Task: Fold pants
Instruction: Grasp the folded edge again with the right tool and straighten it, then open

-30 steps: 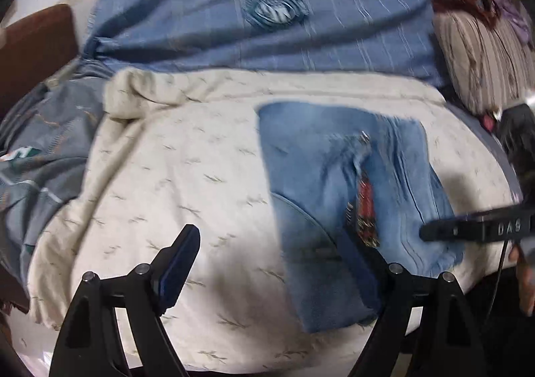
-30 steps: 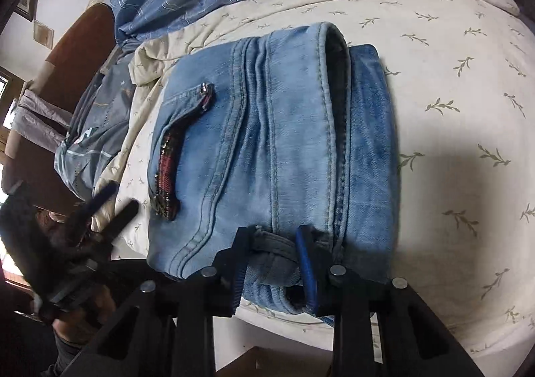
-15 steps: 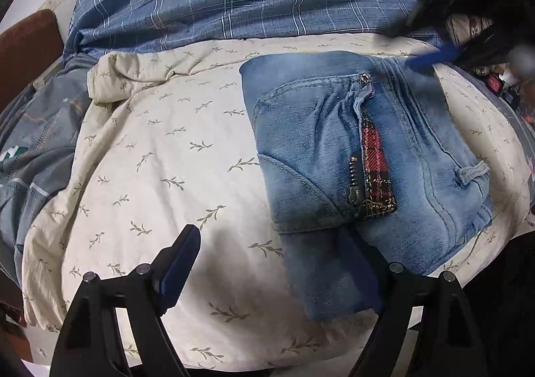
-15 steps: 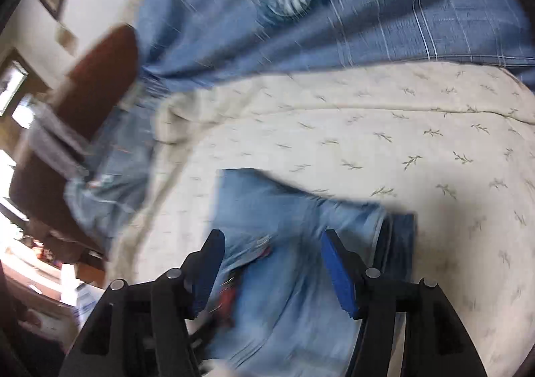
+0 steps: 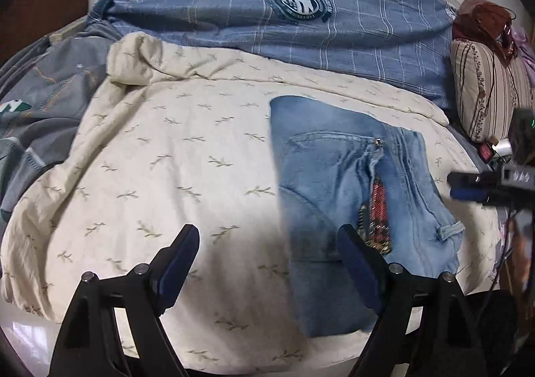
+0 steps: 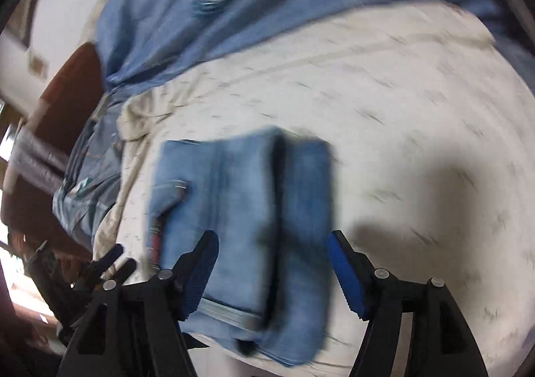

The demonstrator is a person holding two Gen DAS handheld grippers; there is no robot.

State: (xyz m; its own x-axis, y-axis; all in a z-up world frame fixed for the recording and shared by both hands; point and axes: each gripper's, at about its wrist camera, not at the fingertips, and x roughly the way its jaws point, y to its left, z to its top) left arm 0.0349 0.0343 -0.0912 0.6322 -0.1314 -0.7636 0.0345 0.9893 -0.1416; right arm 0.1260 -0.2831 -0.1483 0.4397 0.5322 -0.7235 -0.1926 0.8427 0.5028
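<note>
from my left wrist view, the pants [image 5: 351,183] lie folded into a compact blue denim block on the cream leaf-print sheet [image 5: 160,169], toward the right side of the bed and below the blue plaid pillow [image 5: 267,9]. my left gripper [image 5: 267,263] hangs over the near edge with its fingers spread wide and nothing between them, the right-hand pad overlapping the bundle's near corner in the picture, though i cannot tell if it touches. this denim looks thick and fairly heavy, soft enough to bend but stiff at the seams, the zip and the belt loop [image 5: 449,231]; i judge the layered near edge or the waistband the best place to pinch, since a single layer would peel off the stack. compared with half a second ago the bundle sits further from my camera, and my right gripper [image 5: 468,184] shows at the right edge instead of up at the far corner. from my right wrist view, blurred by motion, the pants [image 6: 240,226] lie straight ahead, their near end between my spread fingers, and my right gripper [image 6: 272,271] is wide open and empty. a second ago it was clamped on a fold at that near edge; now the cloth lies free on the sheet [image 6: 384,109], and the view has swung lower than half a second ago.
</note>
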